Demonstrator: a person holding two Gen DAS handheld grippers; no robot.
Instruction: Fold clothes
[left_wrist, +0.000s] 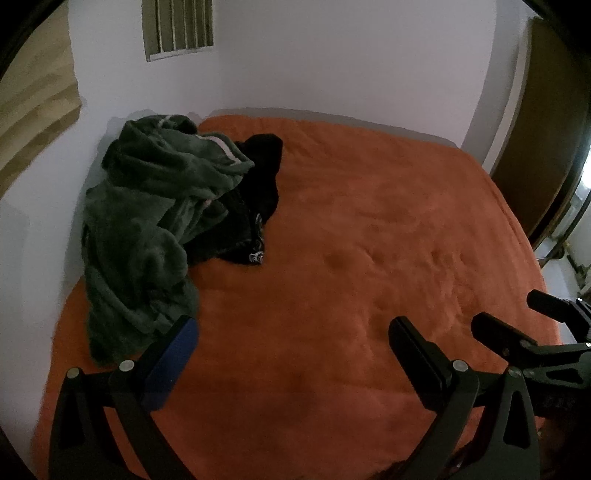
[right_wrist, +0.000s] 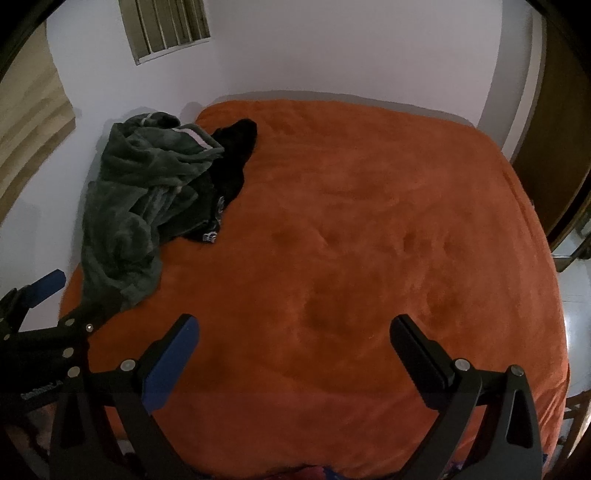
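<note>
While both grippers hung over the near part of the bed, the clothes lay heaped at its far left, against the pale wall (left_wrist: 332, 66); the larger piece was a dark green fleecy garment (left_wrist: 147, 221), thick and plush, crumpled into deep folds, with a pale stripe running along one edge near its top; it spilled from the far left corner toward the near left edge of the orange bedcover (left_wrist: 351, 240), one end reaching almost to the left gripper's blue pad; tucked partly under it on its right side lay a black garment (left_wrist: 255, 192), flatter and darker, with a small pale printed patch showing at its near edge, too small to read; to the right of the heap the bedcover stretched bare, soft and faintly dimpled; the left gripper (left_wrist: 293, 332) had its jaws spread wide with only the cover showing between them, touching neither garment; the right gripper (right_wrist: 293, 330) likewise stood wide apart over bare cover, holding nothing, well clear of the clothes; above the heap a slatted vent (left_wrist: 177, 27) sat in the wall, and at the far right stood a brown wooden door (left_wrist: 546, 129).
</note>
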